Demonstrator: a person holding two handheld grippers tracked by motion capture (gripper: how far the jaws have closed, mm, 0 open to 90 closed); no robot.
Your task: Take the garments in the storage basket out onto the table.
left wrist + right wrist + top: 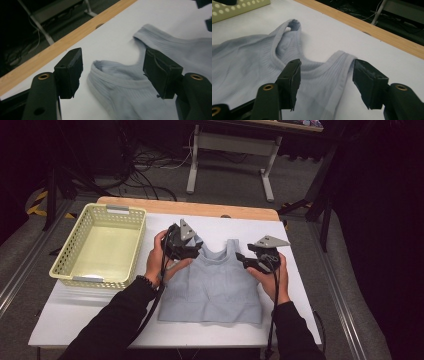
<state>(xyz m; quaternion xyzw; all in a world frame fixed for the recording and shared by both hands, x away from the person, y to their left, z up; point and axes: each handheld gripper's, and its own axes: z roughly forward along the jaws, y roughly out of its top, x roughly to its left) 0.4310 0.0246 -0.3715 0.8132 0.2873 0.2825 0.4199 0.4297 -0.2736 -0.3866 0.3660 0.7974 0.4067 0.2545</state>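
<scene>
My left gripper (112,75) and right gripper (325,83) hung released, each just above its own shoulder strap of the pale-blue ribbed tank top (210,282), straps pointing away, equally near.

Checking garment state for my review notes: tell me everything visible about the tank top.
The tank top is pale grey-blue ribbed knit, sleeveless, with two shoulder straps and a scooped neck. It lies spread flat, front up, on the white table, straps pointing away from the person, right of the basket. Both grippers' open jaws hang above its straps without pressing them.
</scene>
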